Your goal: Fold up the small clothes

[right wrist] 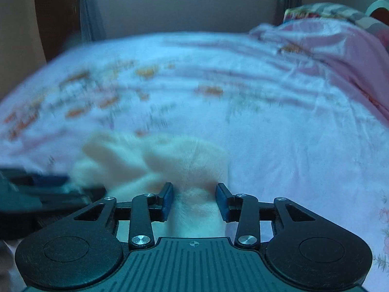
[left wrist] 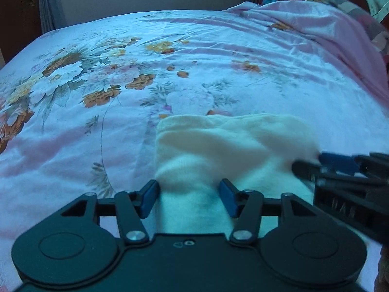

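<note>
**Here, a cream garment is straddled by both tongs**

The cream garment (left wrist: 226,143) is spread on the floral bedsheet (left wrist: 97,85). It is flanked by the parted left gripper (left wrist: 189,198) and right gripper (right wrist: 194,200); whether the pads press it cannot be told.

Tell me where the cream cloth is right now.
The cream cloth lies on the floral bedsheet, low and centre in both wrist views, running between the left gripper fingers and the right gripper fingers.
</note>
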A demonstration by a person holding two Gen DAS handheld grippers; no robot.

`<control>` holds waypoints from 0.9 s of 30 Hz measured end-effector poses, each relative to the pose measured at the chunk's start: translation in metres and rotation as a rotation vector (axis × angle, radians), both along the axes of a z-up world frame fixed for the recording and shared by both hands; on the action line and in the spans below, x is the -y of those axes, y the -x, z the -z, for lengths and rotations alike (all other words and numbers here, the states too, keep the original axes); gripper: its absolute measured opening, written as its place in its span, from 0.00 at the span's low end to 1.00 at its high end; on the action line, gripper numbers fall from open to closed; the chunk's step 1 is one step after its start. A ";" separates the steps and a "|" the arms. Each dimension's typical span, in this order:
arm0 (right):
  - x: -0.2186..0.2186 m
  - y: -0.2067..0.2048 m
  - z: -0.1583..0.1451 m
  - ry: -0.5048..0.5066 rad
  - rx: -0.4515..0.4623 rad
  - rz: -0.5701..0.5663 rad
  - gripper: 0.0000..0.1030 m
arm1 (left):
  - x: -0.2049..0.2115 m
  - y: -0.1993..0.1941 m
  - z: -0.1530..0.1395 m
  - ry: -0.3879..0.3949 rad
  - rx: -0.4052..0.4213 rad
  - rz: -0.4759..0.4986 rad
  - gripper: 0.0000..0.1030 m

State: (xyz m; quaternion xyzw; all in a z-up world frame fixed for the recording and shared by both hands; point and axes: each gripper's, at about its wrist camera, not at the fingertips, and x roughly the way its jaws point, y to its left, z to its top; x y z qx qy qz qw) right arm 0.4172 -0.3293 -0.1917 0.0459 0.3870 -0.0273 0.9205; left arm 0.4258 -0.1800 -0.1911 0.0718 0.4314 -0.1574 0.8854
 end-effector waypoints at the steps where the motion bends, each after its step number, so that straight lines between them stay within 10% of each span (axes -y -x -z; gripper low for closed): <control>1: 0.001 -0.001 0.006 0.008 -0.001 -0.004 0.41 | -0.001 -0.004 0.003 0.009 -0.011 -0.007 0.58; 12: 0.025 0.063 -0.024 -0.242 0.018 0.048 0.48 | -0.041 0.066 -0.031 0.030 0.049 0.039 0.57; 27: 0.031 0.135 -0.008 -0.438 -0.072 0.088 0.65 | -0.086 0.091 -0.015 0.243 -0.152 0.004 0.65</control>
